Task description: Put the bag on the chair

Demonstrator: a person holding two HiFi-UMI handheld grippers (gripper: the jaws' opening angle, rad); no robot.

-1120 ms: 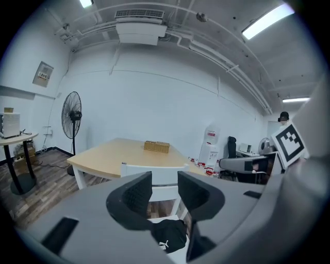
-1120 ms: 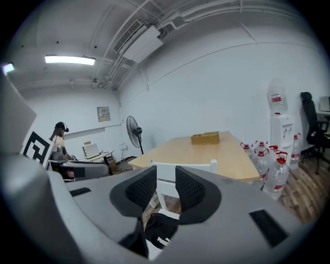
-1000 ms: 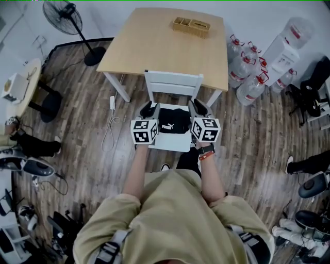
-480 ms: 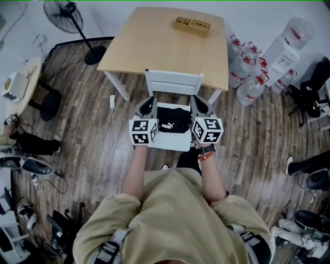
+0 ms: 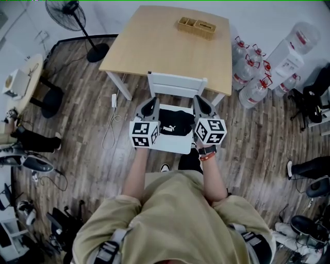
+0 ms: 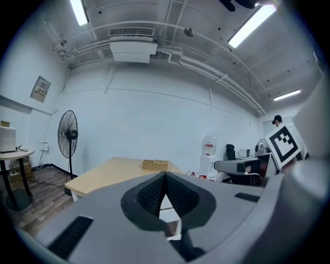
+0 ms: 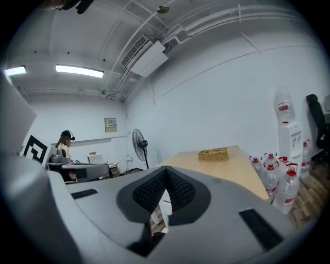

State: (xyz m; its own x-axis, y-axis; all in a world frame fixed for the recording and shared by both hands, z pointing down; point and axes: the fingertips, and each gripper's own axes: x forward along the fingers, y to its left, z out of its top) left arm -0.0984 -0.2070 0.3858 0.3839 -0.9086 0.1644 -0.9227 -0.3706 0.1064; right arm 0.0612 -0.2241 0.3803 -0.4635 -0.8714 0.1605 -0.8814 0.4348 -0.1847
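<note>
**Bag on the chair, both tongs closed and empty**

We see the black bag (image 5: 174, 125) lying on the white seat of the chair (image 5: 178, 83), its white logo facing up. The chair stands against the near edge of the wooden counter (image 5: 160, 49), with its backrest toward the counter. In the head view we hold one set of tongs on each side of the bag, the left at the seat's left edge and the right at its right edge, so the bag lies between them.

Our left tongs (image 6: 165, 175) are closed: in the left gripper view the two ribbed pads meet at their tips and nothing is caught between them. Our right tongs (image 7: 166, 171) are closed the same way, pads together and holding nothing. Both point over the chair toward the counter rather than down at the bag.

On the far part of the counter sits a wicker tray (image 5: 195, 27). A standing fan (image 5: 69, 11) is on the wooden floor (image 5: 93, 154) to the counter's left. A cluster of water bottles (image 5: 250, 72) stands to its right, beside a water dispenser (image 5: 289, 54).
</note>
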